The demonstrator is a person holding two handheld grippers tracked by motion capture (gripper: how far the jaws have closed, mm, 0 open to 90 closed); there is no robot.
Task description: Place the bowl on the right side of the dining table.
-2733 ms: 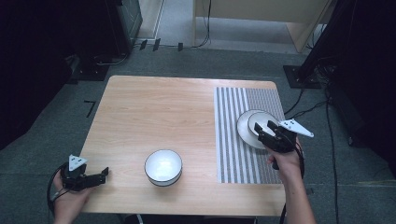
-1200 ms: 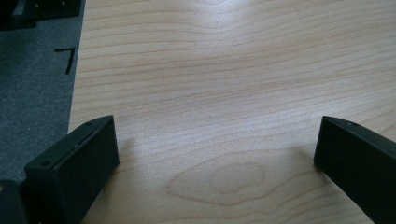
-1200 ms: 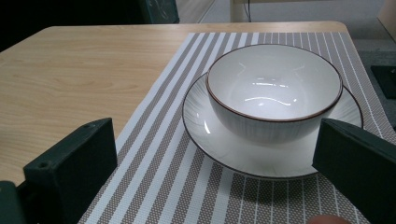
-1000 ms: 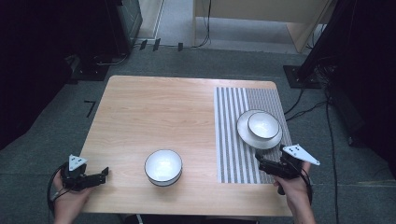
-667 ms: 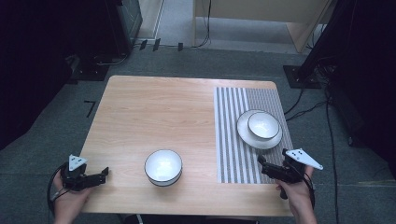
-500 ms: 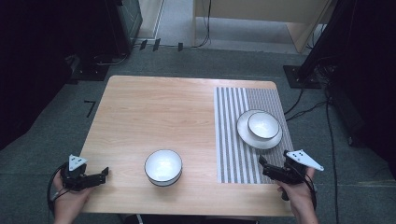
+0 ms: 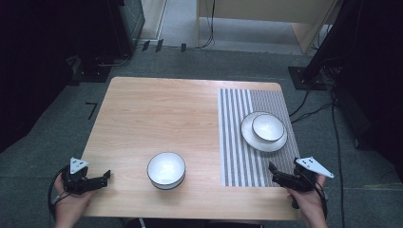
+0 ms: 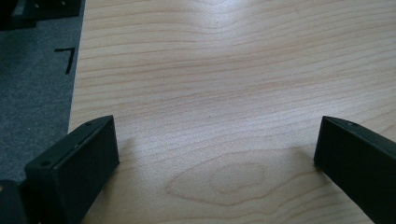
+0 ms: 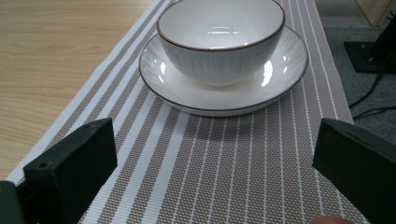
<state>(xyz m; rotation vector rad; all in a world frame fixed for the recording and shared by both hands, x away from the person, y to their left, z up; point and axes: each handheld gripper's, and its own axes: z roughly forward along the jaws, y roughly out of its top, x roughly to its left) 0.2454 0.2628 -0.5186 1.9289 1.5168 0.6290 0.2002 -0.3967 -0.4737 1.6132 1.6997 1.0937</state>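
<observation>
The wooden bench (image 7: 157, 114) carries a striped placemat (image 7: 237, 142) along its right side, unchanged from the earlier frames. On the far half of the placemat sits a white plate (image 7: 263, 137) with a dark rim, and a small white bowl (image 7: 268, 127) stands in it; both lie exactly where they were a second ago. To the left of the placemat, near the bench's front edge, a second white bowl (image 7: 166, 170) rests on bare wood and has not moved.

The right gripper (image 7: 278, 176) is at the placemat's near right corner, its jaws spread wide and holding nothing. Earlier it was at the small bowl on the plate; since then it has drawn back toward the person, well apart from the plate now. In the right gripper view the small bowl (image 9: 220, 39) and plate (image 9: 224, 91) lie ahead, beyond the open jaws.

The left gripper (image 7: 97, 180) lies far left of the placemat at the bench's front left corner, jaws wide apart and empty, unmoved throughout.
</observation>
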